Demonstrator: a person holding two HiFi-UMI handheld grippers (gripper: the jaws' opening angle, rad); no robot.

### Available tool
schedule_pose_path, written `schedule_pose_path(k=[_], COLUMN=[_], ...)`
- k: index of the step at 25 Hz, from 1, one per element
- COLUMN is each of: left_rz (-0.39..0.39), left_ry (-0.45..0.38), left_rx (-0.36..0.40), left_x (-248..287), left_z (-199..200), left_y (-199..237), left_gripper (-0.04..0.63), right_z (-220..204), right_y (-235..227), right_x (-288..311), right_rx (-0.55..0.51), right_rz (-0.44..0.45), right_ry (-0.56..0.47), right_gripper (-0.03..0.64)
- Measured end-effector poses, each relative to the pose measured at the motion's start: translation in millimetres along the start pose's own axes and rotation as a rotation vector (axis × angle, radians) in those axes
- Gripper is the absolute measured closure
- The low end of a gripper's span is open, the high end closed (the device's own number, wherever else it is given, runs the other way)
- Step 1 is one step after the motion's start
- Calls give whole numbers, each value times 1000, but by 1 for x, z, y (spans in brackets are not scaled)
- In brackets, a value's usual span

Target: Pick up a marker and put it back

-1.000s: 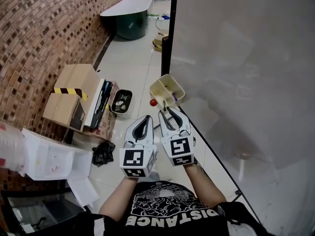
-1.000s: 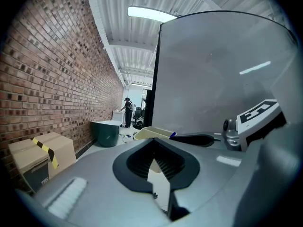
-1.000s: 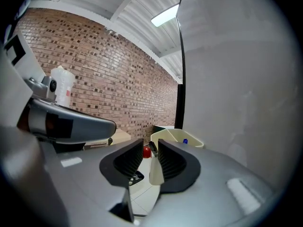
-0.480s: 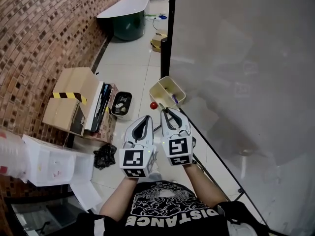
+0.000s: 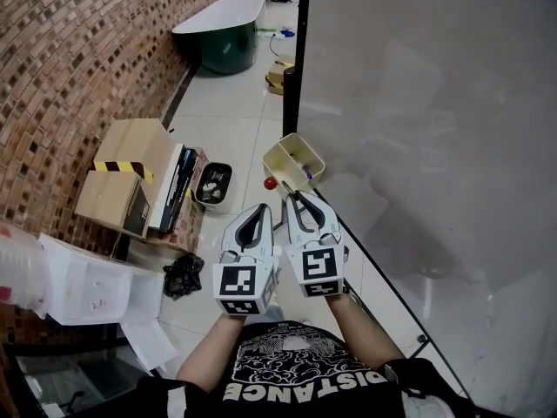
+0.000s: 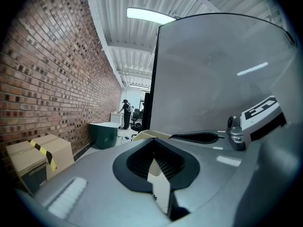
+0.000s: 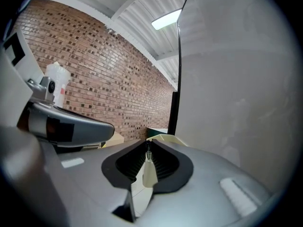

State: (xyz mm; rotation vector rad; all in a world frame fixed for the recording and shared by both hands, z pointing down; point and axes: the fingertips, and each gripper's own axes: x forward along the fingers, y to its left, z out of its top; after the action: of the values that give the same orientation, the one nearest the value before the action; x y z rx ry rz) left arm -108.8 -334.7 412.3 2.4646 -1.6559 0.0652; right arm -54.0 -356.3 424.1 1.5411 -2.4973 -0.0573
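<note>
A thin dark marker (image 5: 288, 187) sticks out from the tips of my right gripper (image 5: 295, 198), which is shut on it. In the right gripper view the marker (image 7: 148, 151) shows only as a small dark sliver between the tips of that gripper (image 7: 147, 144). Just beyond it, a cream marker tray (image 5: 280, 154) hangs at the lower edge of the whiteboard (image 5: 418, 103), with a few markers inside. My left gripper (image 5: 258, 208) is held beside the right one, shut and empty; its jaws meet in the left gripper view (image 6: 152, 143).
A red ball (image 5: 271, 183) sits by the tray's near corner. On the floor to the left are cardboard boxes (image 5: 126, 172), a small dark bin (image 5: 214, 184), loose papers (image 5: 96, 290) and a brick wall (image 5: 78, 50). A dark green tub (image 5: 222, 33) stands farther back.
Almost nothing. Both grippers keep the same side-by-side pose, and the right one stays shut on the marker near the tray. The head view has shifted a little.
</note>
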Motion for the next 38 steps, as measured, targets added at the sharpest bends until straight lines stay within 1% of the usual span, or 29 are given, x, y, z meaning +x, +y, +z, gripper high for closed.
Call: schedule_pose_path(k=[8, 12, 18, 23, 28, 38], left_rz=[10, 20, 23, 28, 30, 43], left_ry=[-29, -44, -66, -79, -83, -74], left_rx=[-2, -7, -8, -6, 17, 20], left_x=[-26, -37, -48, -59, -68, -70], left_z=[4, 6, 14, 17, 16, 20], left_y=[-20, -26, -41, -51, -59, -62], left_gripper=[589, 589, 589, 589, 590, 591], right_z=[25, 38, 58, 66, 67, 66], right_y=[1, 3, 3, 4, 12, 13], right_x=[-41, -59, -91, -114, -131, -134], right_rx=[-21, -31, -25, -22, -33, -27], right_rz=[-7, 2, 6, 10, 16, 31], right_ry=[-83, -116, -165, -184, -193, -184], right_gripper=[583, 583, 583, 583, 583, 583])
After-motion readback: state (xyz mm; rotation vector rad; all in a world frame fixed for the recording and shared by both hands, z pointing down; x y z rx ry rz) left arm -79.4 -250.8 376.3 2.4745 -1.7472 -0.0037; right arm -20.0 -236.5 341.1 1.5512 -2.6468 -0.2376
